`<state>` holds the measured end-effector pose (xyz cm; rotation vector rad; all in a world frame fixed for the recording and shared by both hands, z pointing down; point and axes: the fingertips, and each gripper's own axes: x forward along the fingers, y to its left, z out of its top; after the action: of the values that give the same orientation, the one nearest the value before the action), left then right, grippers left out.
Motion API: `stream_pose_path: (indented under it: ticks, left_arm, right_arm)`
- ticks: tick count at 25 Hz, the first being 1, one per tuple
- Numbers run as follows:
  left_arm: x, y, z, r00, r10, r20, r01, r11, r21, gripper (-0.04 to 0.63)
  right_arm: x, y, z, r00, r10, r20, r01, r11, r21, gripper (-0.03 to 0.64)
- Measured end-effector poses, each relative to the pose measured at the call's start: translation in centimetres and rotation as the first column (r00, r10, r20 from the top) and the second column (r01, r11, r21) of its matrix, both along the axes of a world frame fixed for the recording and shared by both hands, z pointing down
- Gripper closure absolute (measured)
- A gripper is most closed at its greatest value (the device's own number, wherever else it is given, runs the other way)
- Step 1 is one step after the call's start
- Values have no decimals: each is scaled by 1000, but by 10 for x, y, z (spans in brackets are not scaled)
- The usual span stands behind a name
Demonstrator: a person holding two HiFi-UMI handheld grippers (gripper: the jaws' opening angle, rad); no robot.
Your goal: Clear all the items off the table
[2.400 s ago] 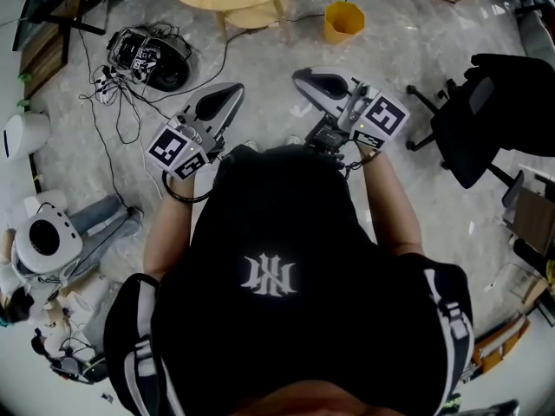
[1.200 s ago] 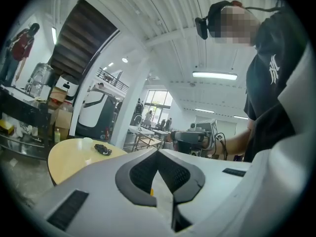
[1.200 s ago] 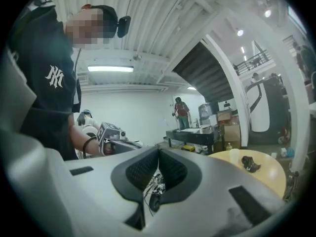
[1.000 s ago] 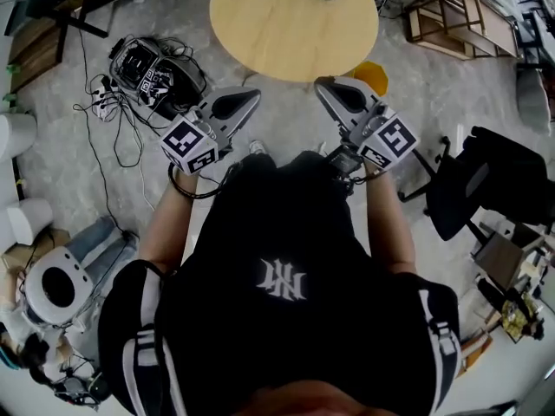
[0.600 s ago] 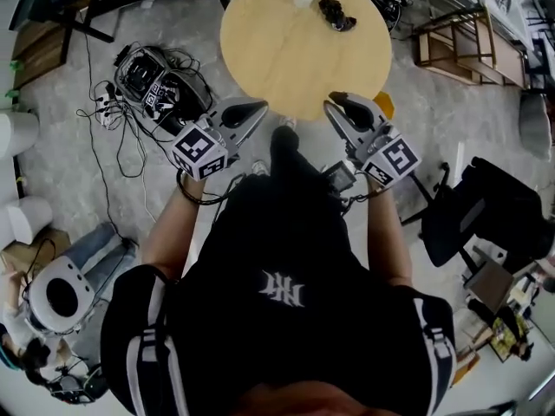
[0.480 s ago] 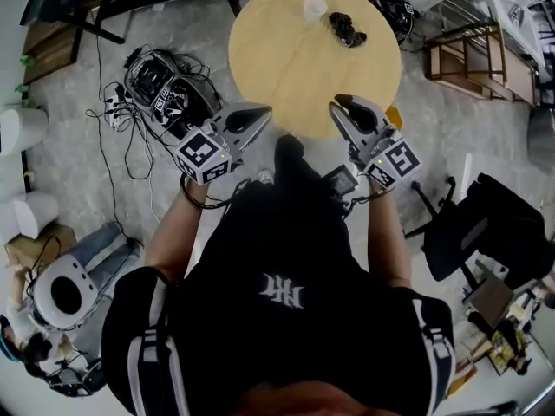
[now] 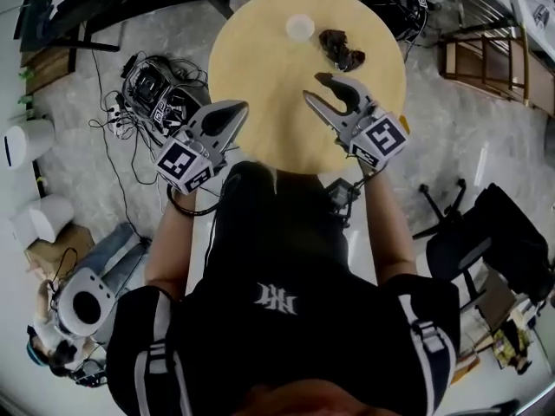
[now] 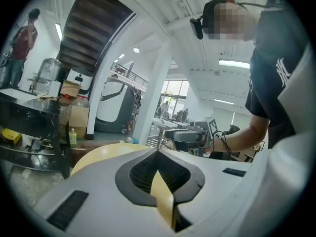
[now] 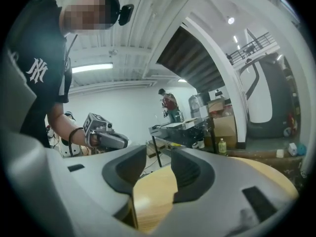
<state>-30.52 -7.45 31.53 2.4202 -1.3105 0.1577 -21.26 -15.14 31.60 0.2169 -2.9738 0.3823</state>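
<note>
The left gripper (image 7: 239, 107) is closed. The right gripper (image 7: 312, 87) has just been spreading its jaws, empty. The dark lump (image 7: 341, 48) lies slanted on the table (image 7: 251, 68).

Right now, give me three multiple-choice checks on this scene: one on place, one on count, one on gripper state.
1. Where on the round table does the cup stand?
A) towards the side far from the person
B) at the near edge
C) dead centre

2. How many items lie on the table?
A) none
B) two
C) five

3. The right gripper is:
A) shut on the cup
B) shut, empty
C) open, empty

Answers:
1 A: the cup sits near the far rim, beside the dark crumpled item.
2 B: only the cup and the dark item show on it.
3 C: its jaws stand apart, having just been opening, with only bare tabletop seen between them.
</note>
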Motion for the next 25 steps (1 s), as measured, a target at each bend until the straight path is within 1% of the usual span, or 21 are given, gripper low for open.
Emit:
stream_pose_path:
  ticks: [3,4,5,6,9,10,11,12,15,17,20,21,22,25]
  left_arm:
    - [-9,-23,19,1000,-8,13,8,1000,-30,581]
    - [-11,-31,26,1000,-3,19,4,999,-36,581]
    - [-13,-39,34,1000,4,27,-3,999,-41,581]
    - [-14,-48,42,999,12,33,-11,999,-43,581]
    - [-19,-72,59,999,28,27,-27,999,-35,581]
    - [-21,-80,64,999,31,22,-30,999,-30,581]
    - [-24,-87,68,999,34,20,-34,999,-26,581]
    - [-26,-94,73,999,38,21,-37,999,-21,581]
    - [-33,-112,84,999,46,17,-46,999,-8,581]
    - [-36,-120,90,998,56,12,-56,998,2,581]
    - [-36,-128,97,997,81,10,-82,997,14,581]
    - [-36,-130,99,996,88,12,-88,996,17,581]
    - [-35,-130,102,995,94,15,-94,995,20,581]
    - [-33,-129,108,993,113,28,-114,993,24,581]
  right_arm:
    - [-9,-25,21,999,30,-13,-30,1000,-7,456]
    - [-12,-32,29,999,41,-22,-41,999,-9,439]
    - [-15,-40,38,998,51,-33,-52,999,-8,395]
    - [-18,-48,45,997,62,-43,-62,998,-7,390]
    - [-26,-69,67,993,97,-72,-97,995,-2,390]
    - [-29,-75,75,990,108,-88,-108,994,3,382]
    - [-32,-82,83,987,120,-104,-120,993,7,347]
    - [-36,-88,90,984,133,-117,-133,991,11,330]
    - [-46,-103,109,974,171,-146,-170,985,17,328]
    - [-55,-111,117,970,182,-159,-178,983,35,249]
    - [-61,-122,124,962,202,-181,-193,979,69,249]
    - [-61,-126,127,959,211,-192,-199,977,78,240]
    - [-61,-129,130,954,217,-205,-203,975,86,192]
    - [-63,-133,141,940,227,-256,-204,972,115,186]
